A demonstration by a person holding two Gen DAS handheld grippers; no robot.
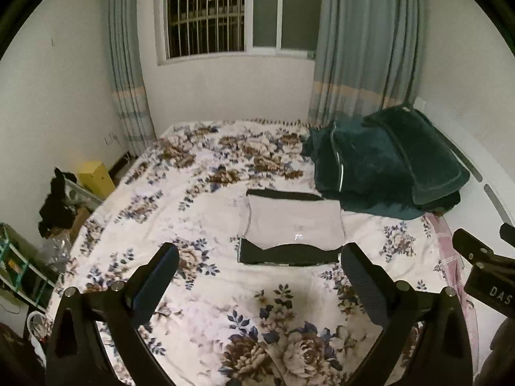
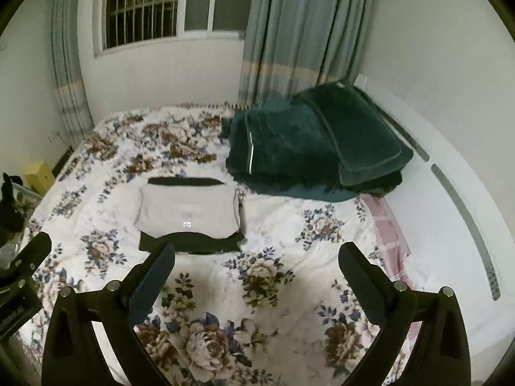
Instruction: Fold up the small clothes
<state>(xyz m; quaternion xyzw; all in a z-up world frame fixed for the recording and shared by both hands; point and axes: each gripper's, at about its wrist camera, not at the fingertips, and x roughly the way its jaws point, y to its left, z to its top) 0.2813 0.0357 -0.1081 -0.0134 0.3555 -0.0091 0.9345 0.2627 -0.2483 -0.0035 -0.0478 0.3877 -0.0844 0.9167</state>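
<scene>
Folded garment point(image 1: 294, 225) flat, long axis crosswise, tongs point(image 1: 259, 263) spread

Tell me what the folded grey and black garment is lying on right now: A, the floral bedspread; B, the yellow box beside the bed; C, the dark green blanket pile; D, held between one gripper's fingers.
A: the folded garment lies flat on the floral bedspread, apart from the green blanket pile, and both the left gripper and the right gripper are open and hold nothing.

Floral bed point(image 1: 199, 199): folded garment point(image 1: 294, 225), green blankets point(image 1: 379, 164)
</scene>
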